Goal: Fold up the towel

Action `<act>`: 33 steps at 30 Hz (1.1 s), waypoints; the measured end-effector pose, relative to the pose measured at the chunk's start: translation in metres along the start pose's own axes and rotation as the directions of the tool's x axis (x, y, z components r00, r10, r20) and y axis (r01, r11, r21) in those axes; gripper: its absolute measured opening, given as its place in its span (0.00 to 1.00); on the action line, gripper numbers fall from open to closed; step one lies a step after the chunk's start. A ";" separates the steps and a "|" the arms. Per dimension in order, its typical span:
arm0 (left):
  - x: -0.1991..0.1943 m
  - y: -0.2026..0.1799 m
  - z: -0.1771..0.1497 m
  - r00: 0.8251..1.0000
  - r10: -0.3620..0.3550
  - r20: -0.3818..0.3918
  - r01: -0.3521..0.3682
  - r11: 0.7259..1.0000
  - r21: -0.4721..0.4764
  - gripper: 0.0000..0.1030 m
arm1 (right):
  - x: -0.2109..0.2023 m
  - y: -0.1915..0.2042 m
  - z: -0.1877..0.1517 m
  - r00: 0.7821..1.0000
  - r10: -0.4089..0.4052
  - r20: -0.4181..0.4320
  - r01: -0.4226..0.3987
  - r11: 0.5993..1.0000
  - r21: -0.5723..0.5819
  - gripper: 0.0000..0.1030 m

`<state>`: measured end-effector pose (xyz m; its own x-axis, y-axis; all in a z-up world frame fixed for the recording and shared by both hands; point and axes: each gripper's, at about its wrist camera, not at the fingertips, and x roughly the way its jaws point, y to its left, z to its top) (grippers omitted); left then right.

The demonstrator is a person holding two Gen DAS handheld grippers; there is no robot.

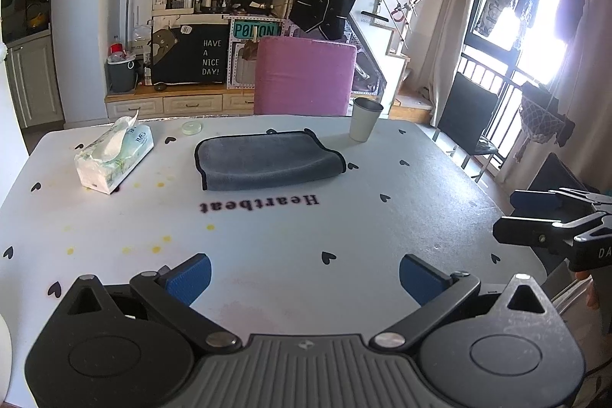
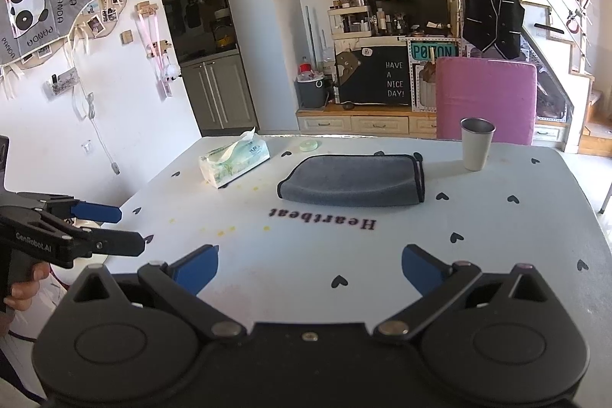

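The grey towel [image 1: 267, 161] lies already doubled over on the far half of the worktop [image 1: 267, 236], straight ahead of both tongs, long axis running left to right, rounded fold toward them. The left tongs [image 1: 304, 278] and right tongs [image 2: 310, 274] are both spread wide and empty, well short of it; neither looks clearly nearer. The white heart-printed worktop also bears a tissue pack [image 1: 114, 155] left of the towel and a cup [image 1: 364, 119] right of it, in a sunlit living room.

One folded grey towel [image 1: 267, 159], one tissue pack [image 1: 114, 155], one metal cup [image 1: 365, 119] and one small round lid [image 1: 191, 127] sit on the one worktop [image 1: 306, 228]. One pink chair [image 1: 304, 79] stands behind. Two tools: left tool [image 1: 304, 278], right tool [image 2: 310, 274].
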<state>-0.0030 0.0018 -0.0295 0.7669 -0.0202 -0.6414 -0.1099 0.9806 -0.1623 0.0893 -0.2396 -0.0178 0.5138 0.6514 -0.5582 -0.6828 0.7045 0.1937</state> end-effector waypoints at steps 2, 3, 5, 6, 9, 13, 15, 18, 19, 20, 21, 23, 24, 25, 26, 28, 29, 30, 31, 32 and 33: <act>0.000 0.000 0.000 1.000 0.000 0.000 0.000 1.000 0.001 1.00 | 0.000 0.000 0.000 1.000 0.001 0.000 -0.001 1.000 0.000 0.99; 0.000 0.000 0.000 1.000 -0.001 0.001 0.001 1.000 0.002 1.00 | -0.001 0.000 0.000 1.000 0.002 -0.001 -0.002 1.000 0.000 0.99; -0.001 -0.001 -0.001 1.000 -0.003 0.003 0.003 1.000 0.002 1.00 | 0.000 0.000 0.000 1.000 0.003 -0.002 -0.003 1.000 -0.002 0.99; -0.001 -0.001 -0.001 1.000 -0.002 0.003 0.002 1.000 0.001 1.00 | -0.001 0.001 -0.001 1.000 0.004 -0.003 -0.004 1.000 -0.002 0.99; -0.001 -0.001 -0.001 1.000 -0.003 0.003 0.003 1.000 0.001 1.00 | -0.001 0.001 -0.002 1.000 0.006 -0.003 -0.006 1.000 -0.003 0.99; -0.002 -0.001 -0.002 1.000 -0.003 0.003 0.003 1.000 0.001 1.00 | -0.001 0.005 -0.003 1.000 0.010 -0.005 -0.010 1.000 -0.006 0.99; -0.002 -0.001 -0.002 1.000 -0.003 0.004 0.003 1.000 0.001 1.00 | -0.001 0.004 -0.002 1.000 0.010 -0.006 -0.010 1.000 -0.005 0.99; -0.002 -0.001 -0.002 1.000 -0.004 0.004 0.004 1.000 0.001 1.00 | -0.001 0.004 -0.002 1.000 0.011 -0.005 -0.011 1.000 -0.006 0.99; -0.002 -0.001 -0.002 1.000 -0.004 0.004 0.004 1.000 0.001 1.00 | -0.001 0.004 -0.002 1.000 0.010 -0.006 -0.010 1.000 -0.006 0.99; -0.001 -0.001 -0.002 1.000 -0.003 0.004 0.003 1.000 0.002 1.00 | -0.001 0.004 -0.002 1.000 0.010 -0.006 -0.010 1.000 -0.005 0.99; -0.001 -0.001 -0.002 1.000 -0.003 0.004 0.003 1.000 0.001 1.00 | -0.001 0.004 -0.002 1.000 0.009 -0.006 -0.009 1.000 -0.005 0.99; -0.001 -0.001 -0.002 1.000 -0.003 0.004 0.003 1.000 0.001 1.00 | -0.001 0.004 -0.002 1.000 0.009 -0.005 -0.009 1.000 -0.005 0.99; -0.001 -0.001 -0.002 1.000 -0.003 0.004 0.003 1.000 0.001 1.00 | -0.001 0.004 -0.002 1.000 0.010 -0.005 -0.010 1.000 -0.005 0.99; -0.002 -0.001 -0.002 1.000 -0.003 0.004 0.003 1.000 0.001 1.00 | -0.001 0.004 -0.002 1.000 0.010 -0.004 -0.010 1.000 -0.005 0.99; -0.001 -0.001 -0.002 1.000 -0.004 0.004 0.004 1.000 0.001 1.00 | -0.001 0.004 -0.002 1.000 0.009 -0.005 -0.009 1.000 -0.005 0.99; -0.001 -0.001 -0.002 1.000 -0.003 0.004 0.003 1.000 0.001 1.00 | -0.001 0.004 -0.002 1.000 0.010 -0.005 -0.010 1.000 -0.006 0.99; -0.001 -0.001 -0.002 1.000 -0.003 0.004 0.003 1.000 0.001 1.00 | -0.001 0.004 -0.002 1.000 0.010 -0.006 -0.010 1.000 -0.005 0.99; -0.001 -0.001 -0.002 1.000 -0.002 0.004 0.002 1.000 0.001 1.00 | -0.001 0.004 -0.002 1.000 0.010 -0.005 -0.010 1.000 -0.005 0.99; -0.001 0.000 -0.002 1.000 -0.003 0.004 0.003 1.000 0.001 1.00 | -0.001 0.004 -0.002 1.000 0.010 -0.005 -0.010 1.000 -0.005 0.99; -0.001 0.000 -0.002 1.000 -0.003 0.004 0.003 1.000 0.001 1.00 | -0.001 0.004 -0.002 1.000 0.010 -0.005 -0.010 1.000 -0.005 0.99; -0.001 0.000 -0.002 1.000 -0.003 0.004 0.003 1.000 0.001 1.00 | -0.001 0.004 -0.002 1.000 0.010 -0.005 -0.010 1.000 -0.005 0.99</act>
<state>-0.0054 0.0012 -0.0300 0.7697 -0.0227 -0.6380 -0.1066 0.9807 -0.1636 0.0855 -0.2379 -0.0183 0.5043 0.6570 -0.5604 -0.6906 0.6964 0.1951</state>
